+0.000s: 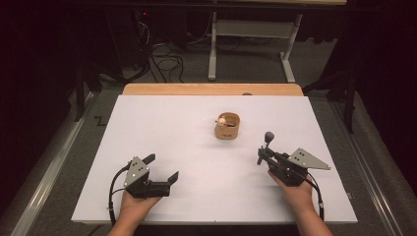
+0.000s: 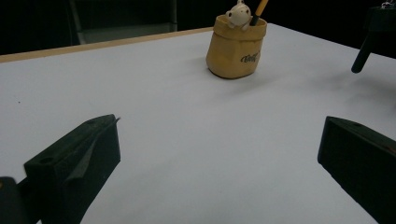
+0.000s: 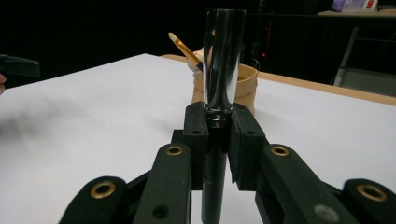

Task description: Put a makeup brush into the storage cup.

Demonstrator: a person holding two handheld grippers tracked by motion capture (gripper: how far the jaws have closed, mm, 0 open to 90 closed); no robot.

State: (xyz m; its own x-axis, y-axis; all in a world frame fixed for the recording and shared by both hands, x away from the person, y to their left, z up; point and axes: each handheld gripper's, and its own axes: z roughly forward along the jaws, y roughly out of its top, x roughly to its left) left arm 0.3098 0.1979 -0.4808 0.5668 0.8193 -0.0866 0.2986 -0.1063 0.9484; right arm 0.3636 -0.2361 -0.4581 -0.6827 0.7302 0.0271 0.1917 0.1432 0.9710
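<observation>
The right claw [image 1: 264, 153] is clenched on a slim black makeup brush with a shiny chrome ferrule [image 3: 223, 65], gripping it low on the handle so that it stands nearly upright and the metal end rises clear above the pads. That hold probably suits lowering the brush endwise into the small tan pouch-shaped holder with a little white figure at its rim [image 1: 227, 126], which stands near the middle of the white bench [image 1: 162, 123], a little beyond the brush and apart from it. A yellow-handled brush [image 3: 185, 48] already leans inside the holder, so the free room seems to lie beside it. The left claw [image 1: 163, 168] rests released near the front edge, jaws wide with bare bench between them, well away from the holder, likely kept out of the way.
</observation>
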